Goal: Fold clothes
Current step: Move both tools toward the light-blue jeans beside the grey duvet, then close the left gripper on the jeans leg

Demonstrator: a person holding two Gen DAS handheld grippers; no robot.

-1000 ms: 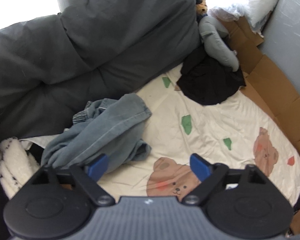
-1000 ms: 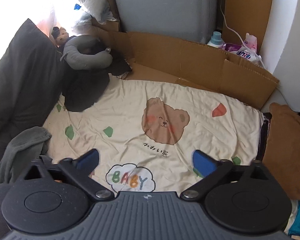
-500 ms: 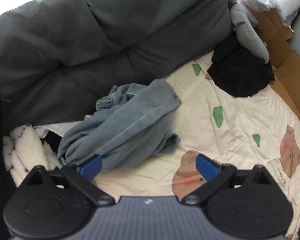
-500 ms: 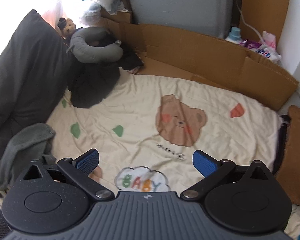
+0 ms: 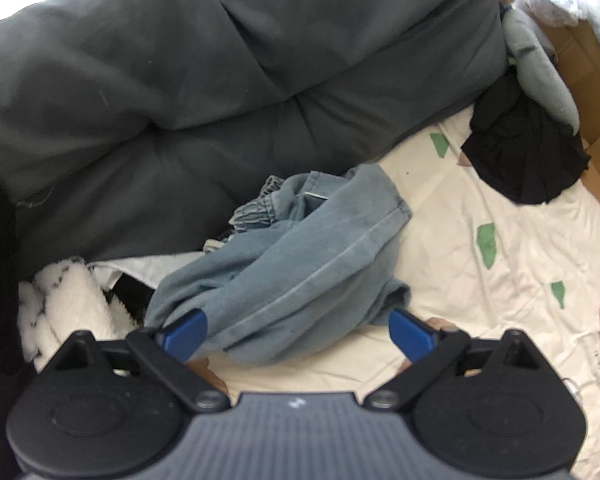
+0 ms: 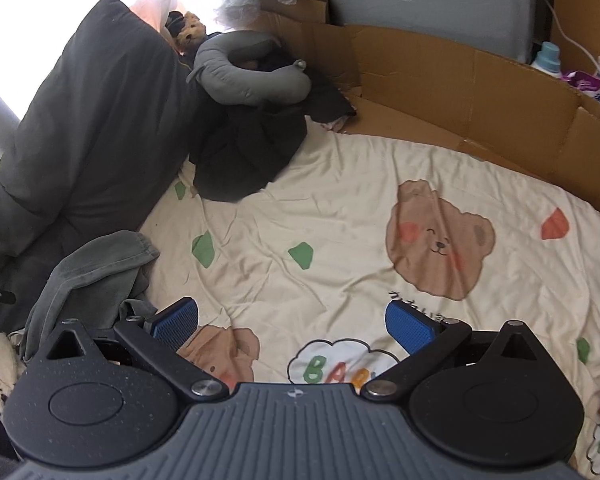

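Observation:
A crumpled pair of light blue jeans [image 5: 300, 264] lies on the cream bear-print sheet [image 5: 500, 280], against the dark grey duvet. My left gripper [image 5: 298, 330] stands open just in front of the heap, its blue pads either side of the nearest fold, not closed on it. In the right wrist view the same jeans [image 6: 96, 276] show at the lower left, looking grey-green. My right gripper [image 6: 294, 322] is open over bare sheet [image 6: 340, 208], to the right of the jeans, holding nothing.
A dark grey duvet [image 5: 220, 80] fills the left and back. A black garment [image 5: 528, 156] and a grey neck pillow [image 6: 248, 76] lie at the far corner. Cardboard walls [image 6: 460, 76] edge the bed at the back and right. A white fleecy item [image 5: 60, 304] lies left of the jeans.
My left gripper has moved left and closer to the jeans, which now fill its middle. My right gripper has also swung left, bringing the jeans and the bear print nearer.

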